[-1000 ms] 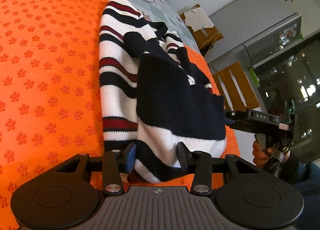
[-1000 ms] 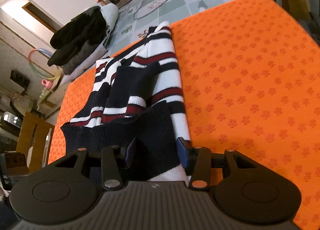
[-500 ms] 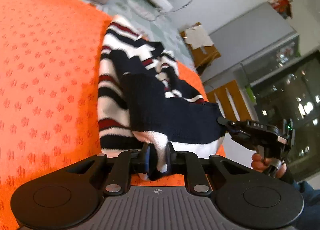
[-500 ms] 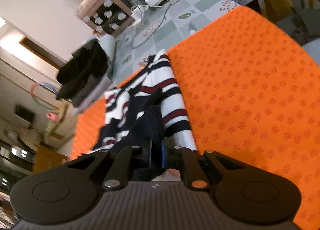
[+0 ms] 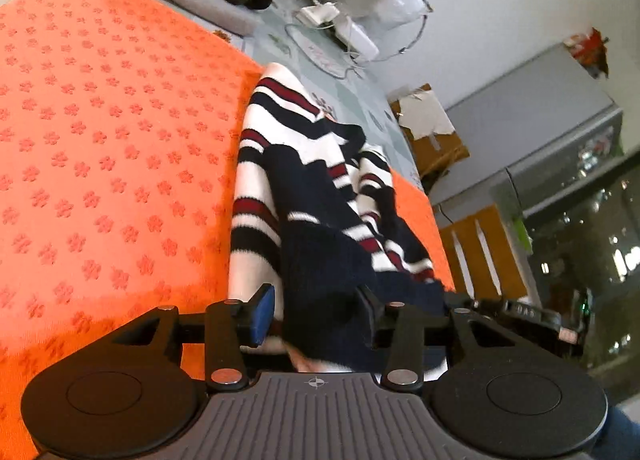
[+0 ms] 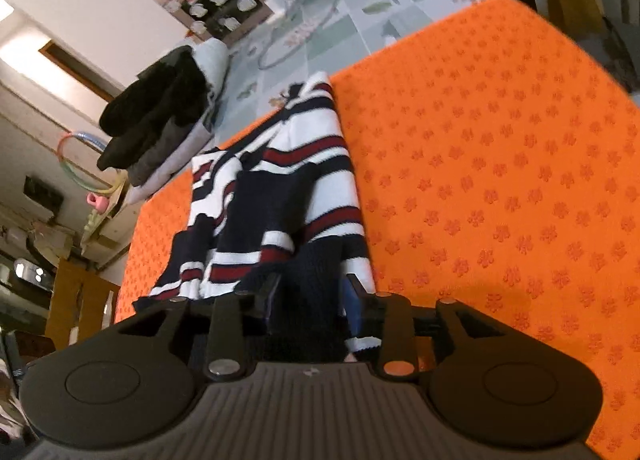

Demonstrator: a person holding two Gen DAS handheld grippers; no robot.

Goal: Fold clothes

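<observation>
The striped sweater (image 5: pixel 304 196) lies on the orange mat (image 5: pixel 100 148), its near hem now bunched up off the mat. Half a second ago both hand-held grippers pinched that hem; now the left hand-held gripper (image 5: pixel 316 312) and right hand-held gripper (image 6: pixel 310 296) are opening, fabric still between their jaws, so the fold likely needs re-gripping.

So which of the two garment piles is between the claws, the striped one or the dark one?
The striped sweater on the orange mat; both claws are opening around its navy hem. The dark pile sits untouched beyond the mat.
</observation>
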